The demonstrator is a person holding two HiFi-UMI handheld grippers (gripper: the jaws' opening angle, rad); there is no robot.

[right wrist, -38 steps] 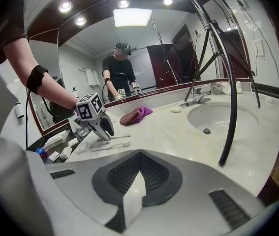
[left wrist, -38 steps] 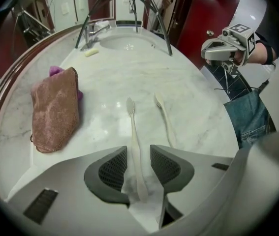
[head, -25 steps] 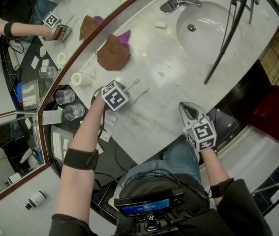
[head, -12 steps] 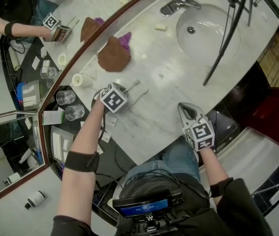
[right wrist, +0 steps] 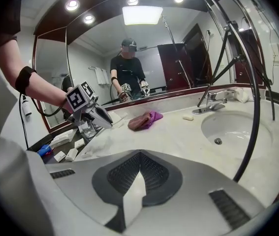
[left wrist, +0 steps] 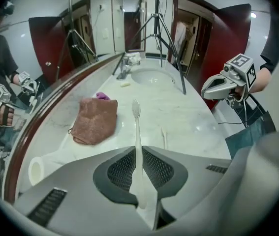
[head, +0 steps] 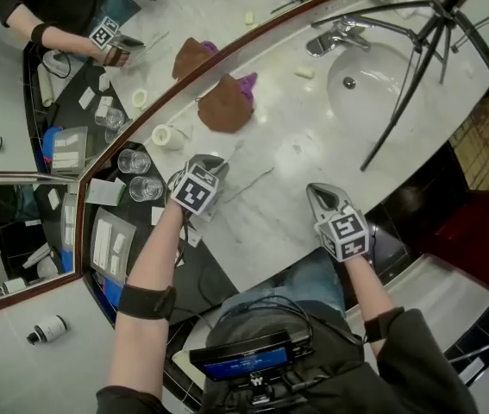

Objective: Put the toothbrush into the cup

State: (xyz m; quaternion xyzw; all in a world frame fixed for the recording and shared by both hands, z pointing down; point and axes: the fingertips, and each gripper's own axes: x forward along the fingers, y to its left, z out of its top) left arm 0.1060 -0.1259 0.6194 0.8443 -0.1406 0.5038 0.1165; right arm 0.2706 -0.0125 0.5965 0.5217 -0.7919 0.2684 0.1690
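My left gripper [head: 212,164] has just closed its jaws on a white toothbrush [left wrist: 137,132], pinched near its handle end, and is lifted off the marble counter [head: 296,153]. The bristle head sticks out ahead of the jaws [head: 232,153]. A second thin white brush [left wrist: 164,137] lies on the counter beyond it. Two glass cups [head: 134,160] [head: 145,188] stand on the dark shelf left of the counter. A white cup [head: 162,136] lies on its side close by. My right gripper [head: 317,192] hovers shut and empty over the counter's front edge.
A brown towel [head: 225,102] with a purple cloth lies at the back by the mirror. A sink [head: 360,102] with tap and a small soap [head: 304,72] sit to the right. A black tripod leg [head: 404,93] stands across the sink. Small packets lie on the dark shelf.
The left gripper has shut on the toothbrush and risen from the counter with it, tilting as it went. The right gripper has drifted slightly left and up.
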